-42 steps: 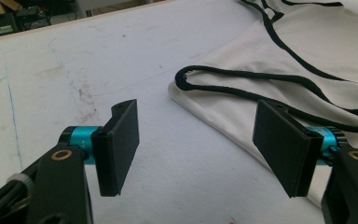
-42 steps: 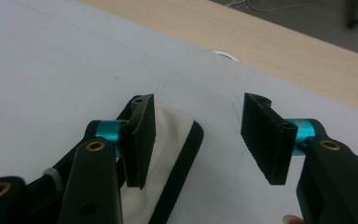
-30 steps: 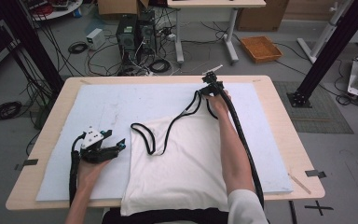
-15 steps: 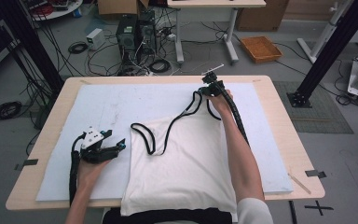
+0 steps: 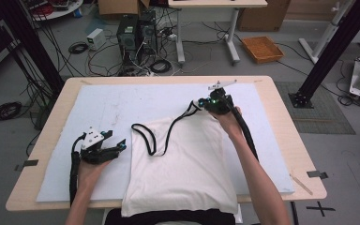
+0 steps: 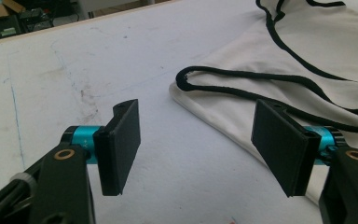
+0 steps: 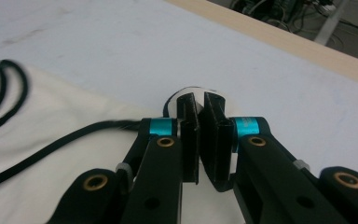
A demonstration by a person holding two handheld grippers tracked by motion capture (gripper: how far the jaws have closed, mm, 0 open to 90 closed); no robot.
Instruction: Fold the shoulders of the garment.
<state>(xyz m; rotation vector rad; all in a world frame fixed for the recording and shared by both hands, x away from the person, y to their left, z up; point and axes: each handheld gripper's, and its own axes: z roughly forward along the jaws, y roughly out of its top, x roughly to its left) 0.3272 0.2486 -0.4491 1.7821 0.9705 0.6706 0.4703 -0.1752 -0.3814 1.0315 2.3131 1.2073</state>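
High view first: we see the white tank top [image 5: 183,164] with black trim lying flat on the white mat [image 5: 122,103], its hem at the table's near edge. Our right gripper [image 5: 201,104] has just closed its jaws, pinching the top's far shoulder strap [image 5: 190,110], which shows between the pads in the right gripper view. Our left gripper [image 5: 121,147] rests on the mat just beside the garment's left edge, jaws wide apart and holding nothing.

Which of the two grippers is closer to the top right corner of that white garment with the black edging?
The right. The right gripper is shut on the white garment at that corner; the left gripper rests open beside the garment's left edge.
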